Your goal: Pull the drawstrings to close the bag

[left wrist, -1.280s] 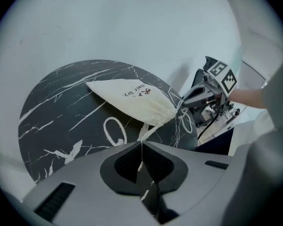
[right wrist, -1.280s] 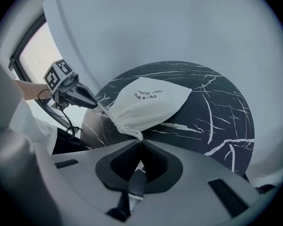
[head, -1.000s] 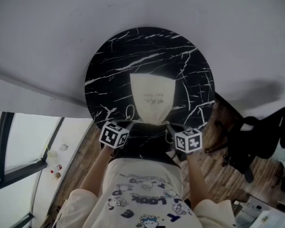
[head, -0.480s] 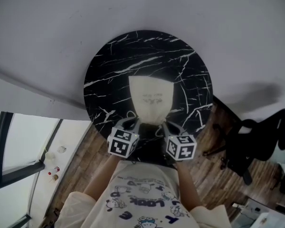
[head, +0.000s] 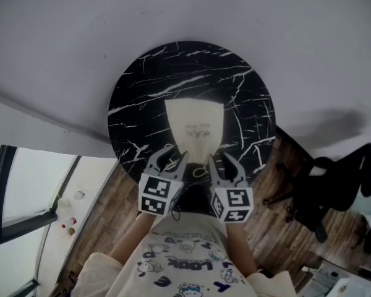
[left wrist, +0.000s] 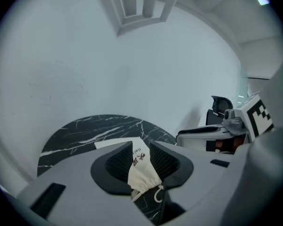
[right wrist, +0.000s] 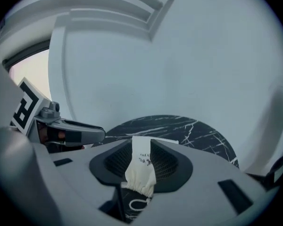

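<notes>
1. At the near edge of the round black marble surface [head: 149, 79], the left gripper [head: 172, 156] and right gripper [head: 225, 162] hover side by side. Their fingers are spread, having just opened, with nothing pinched between them.
2. Just beyond the fingertips, the pale drawstrings [head: 201, 172] lie in a slack loop on the surface.
3. The cream cloth drawstring bag [head: 193, 127] lies flat near the middle, its mouth [head: 196, 159] gathered towards the near edge. Its contents cannot be told.
4. The closing pull looks done and the release is in hand. Next comes a clean withdrawal, or a fresh pinch on the cords if the mouth proves loose.
</notes>
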`<state>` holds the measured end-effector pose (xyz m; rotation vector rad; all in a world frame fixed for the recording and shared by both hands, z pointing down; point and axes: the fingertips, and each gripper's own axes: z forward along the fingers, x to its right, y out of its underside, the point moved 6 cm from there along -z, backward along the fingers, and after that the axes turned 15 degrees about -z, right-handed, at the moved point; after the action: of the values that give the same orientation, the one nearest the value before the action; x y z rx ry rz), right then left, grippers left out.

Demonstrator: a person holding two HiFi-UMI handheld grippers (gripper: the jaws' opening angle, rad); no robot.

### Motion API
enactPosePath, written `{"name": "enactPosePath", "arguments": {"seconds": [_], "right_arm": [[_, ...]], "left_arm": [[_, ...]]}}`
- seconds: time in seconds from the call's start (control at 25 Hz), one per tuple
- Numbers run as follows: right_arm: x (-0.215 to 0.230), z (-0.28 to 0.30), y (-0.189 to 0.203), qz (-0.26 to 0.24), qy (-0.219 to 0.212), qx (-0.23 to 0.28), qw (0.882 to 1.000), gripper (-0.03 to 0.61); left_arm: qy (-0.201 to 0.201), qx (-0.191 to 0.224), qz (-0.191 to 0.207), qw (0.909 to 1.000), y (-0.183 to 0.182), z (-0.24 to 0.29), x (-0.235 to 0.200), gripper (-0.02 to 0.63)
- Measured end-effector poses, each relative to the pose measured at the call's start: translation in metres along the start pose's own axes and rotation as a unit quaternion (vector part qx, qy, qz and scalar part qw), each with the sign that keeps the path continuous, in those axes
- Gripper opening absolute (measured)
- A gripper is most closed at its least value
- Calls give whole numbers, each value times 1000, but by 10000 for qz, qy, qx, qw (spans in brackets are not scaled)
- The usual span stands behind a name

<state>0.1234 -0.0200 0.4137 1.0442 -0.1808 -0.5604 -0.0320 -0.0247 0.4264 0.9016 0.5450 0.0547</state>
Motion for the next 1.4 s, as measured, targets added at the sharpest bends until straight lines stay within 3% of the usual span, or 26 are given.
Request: {"name": "enactPosePath", "arguments": {"seconds": [0.08, 0.28, 0.48, 1.4], "right_arm": [[-3, -8, -22, -166, 124, 437, 9988, 109], [-14, -34, -79, -767, 461, 1491, 9848, 59], [-8, -49, -109, -644, 637, 2076, 9740, 47], [15, -54, -98, -343, 1067, 2018, 9730, 31]], "left_arm": [[27, 406, 67, 9991, -20, -8, 11, 115], [179, 1320, 598, 9893, -64, -31, 44, 84], [44, 1933, 720, 9785, -91, -48, 58, 78], [-198, 2170, 875, 9721, -98, -52, 51, 75]]}}
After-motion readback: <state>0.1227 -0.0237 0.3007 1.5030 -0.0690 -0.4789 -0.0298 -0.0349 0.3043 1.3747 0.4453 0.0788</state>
